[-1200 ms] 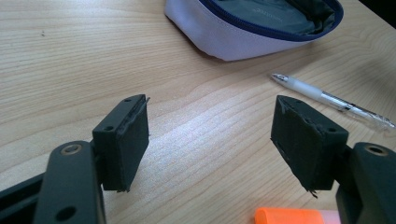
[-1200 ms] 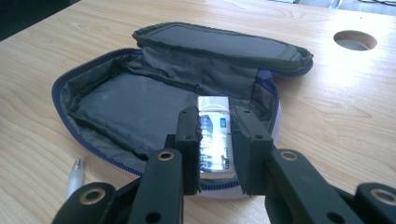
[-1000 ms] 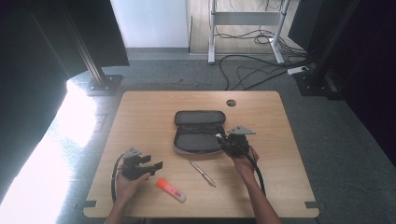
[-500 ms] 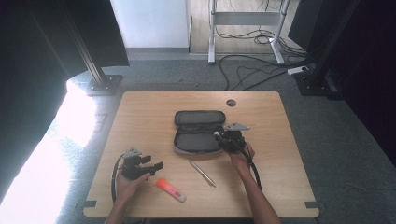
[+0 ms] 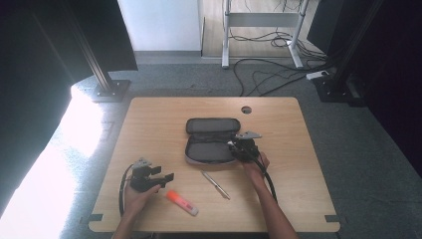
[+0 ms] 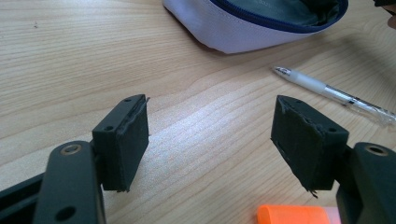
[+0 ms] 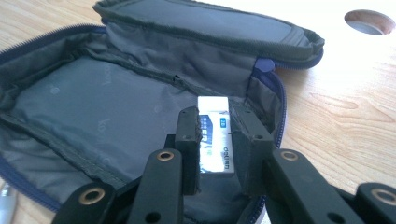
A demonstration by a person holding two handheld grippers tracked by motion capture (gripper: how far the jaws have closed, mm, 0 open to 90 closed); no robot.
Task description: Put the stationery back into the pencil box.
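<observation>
Between the two black jaws of the right gripper (image 7: 215,140) sits a white eraser (image 7: 214,133); the jaws are squeezed on its sides, so the eraser is held. It hangs just over the grey inside of the open pencil case (image 7: 93,107), near the end of the case closest to that gripper; the lid of the case lies flat behind it. From the high view the right gripper (image 5: 238,148) is at the right end of the pencil case (image 5: 209,147), with the person's hand behind it.

The left gripper (image 6: 212,140) rests well apart from the case; its jaws stand wide apart with nothing between them, just bare table (image 6: 70,56) under them. An orange marker (image 6: 292,214) lies just below those jaws, and a clear pen (image 6: 327,91) lies a bit past the right jaw, in front of the case.

I think the step now is to put the eraser down inside the case. To do it well, bring it low until it nearly touches the grey lining; keep it away from the zip edge so it does not catch; then let the jaws part slowly, so the eraser lies flat and does not bounce out; lift straight up after.
</observation>
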